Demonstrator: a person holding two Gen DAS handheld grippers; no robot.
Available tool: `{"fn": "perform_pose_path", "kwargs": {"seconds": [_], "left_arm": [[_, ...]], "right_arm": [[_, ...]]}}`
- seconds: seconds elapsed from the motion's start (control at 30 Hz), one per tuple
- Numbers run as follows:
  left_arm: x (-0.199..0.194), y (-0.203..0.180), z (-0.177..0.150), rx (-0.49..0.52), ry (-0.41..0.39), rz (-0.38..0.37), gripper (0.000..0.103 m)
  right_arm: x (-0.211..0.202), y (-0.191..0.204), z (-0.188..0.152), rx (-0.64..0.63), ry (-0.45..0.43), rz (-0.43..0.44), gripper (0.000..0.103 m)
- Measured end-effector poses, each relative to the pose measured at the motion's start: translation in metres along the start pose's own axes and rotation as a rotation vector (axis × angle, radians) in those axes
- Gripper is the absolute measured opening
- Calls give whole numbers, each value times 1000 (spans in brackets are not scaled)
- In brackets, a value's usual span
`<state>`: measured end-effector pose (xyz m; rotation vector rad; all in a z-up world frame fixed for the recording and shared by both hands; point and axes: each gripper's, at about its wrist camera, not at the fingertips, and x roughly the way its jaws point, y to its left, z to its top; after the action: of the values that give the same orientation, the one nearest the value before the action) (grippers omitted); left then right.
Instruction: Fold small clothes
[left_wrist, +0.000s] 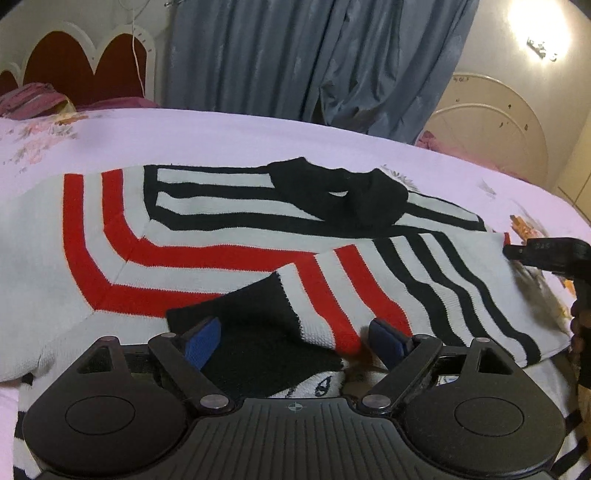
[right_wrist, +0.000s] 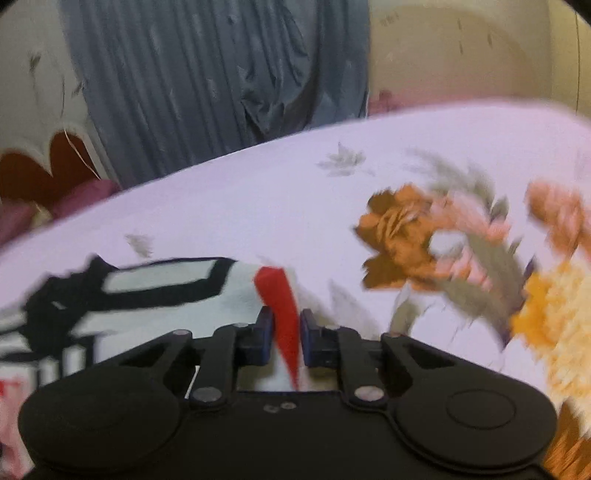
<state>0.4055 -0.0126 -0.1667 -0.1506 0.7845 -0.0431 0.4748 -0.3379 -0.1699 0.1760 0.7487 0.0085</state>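
Note:
A small white knit sweater (left_wrist: 207, 236) with red and black stripes and a black collar (left_wrist: 340, 195) lies on the bed. One sleeve, with a black cuff (left_wrist: 236, 314), is folded across its front. My left gripper (left_wrist: 295, 336) is open, its blue pads on either side of the cuff area, just above the cloth. My right gripper (right_wrist: 287, 332) is shut on a red-and-white edge of the sweater (right_wrist: 280, 295); it also shows at the right edge of the left wrist view (left_wrist: 517, 253). The right wrist view is motion-blurred.
The bed has a pale lilac floral sheet (left_wrist: 221, 136). A red and white headboard (left_wrist: 85, 62) and pillows (left_wrist: 33, 99) stand far left. Blue curtains (left_wrist: 303, 55) hang behind the bed. The sheet's orange flower print (right_wrist: 406, 229) lies right of the sweater.

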Motion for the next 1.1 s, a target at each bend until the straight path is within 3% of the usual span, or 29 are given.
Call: {"fn": "perform_pose_path", "kwargs": {"seconds": [0.07, 0.1, 0.2, 0.33, 0.43, 0.53, 0.63, 0.7, 0.77, 0.87, 1.0, 1.1], "left_arm": [[-2, -1, 3, -2, 11, 7, 87], [-5, 0, 5, -16, 15, 11, 87], [-13, -2, 6, -31, -5, 5, 87], [-4, -5, -3, 23, 9, 22, 87], [-6, -4, 0, 22, 19, 24, 87], [-11, -2, 3, 3, 29, 40, 87], [-13, 1, 0, -10, 29, 63, 87], [-16, 3, -1, -21, 35, 82, 87], [-18, 7, 0, -27, 43, 91, 87], [-25, 16, -1, -31, 43, 101, 87], [-37, 31, -2, -41, 39, 83, 87], [-52, 49, -4, -49, 27, 70, 87]], "right_arm": [[-3, 3, 2, -13, 6, -14, 15], [-10, 5, 4, -24, 2, -21, 21], [-38, 15, 7, -60, -50, 26, 28], [-57, 37, -15, -142, -21, 100, 29], [-53, 46, -39, -232, 14, 60, 35], [-62, 45, -43, -229, 6, 35, 37], [-80, 56, -46, -225, -26, 83, 38], [-70, 66, -57, -251, 42, 72, 38], [-72, 72, -63, -286, 32, 43, 38], [-89, 72, -58, -217, 25, 94, 39], [-110, 88, -64, -205, -1, 98, 51], [-123, 108, -72, -207, 4, 126, 52]]}}
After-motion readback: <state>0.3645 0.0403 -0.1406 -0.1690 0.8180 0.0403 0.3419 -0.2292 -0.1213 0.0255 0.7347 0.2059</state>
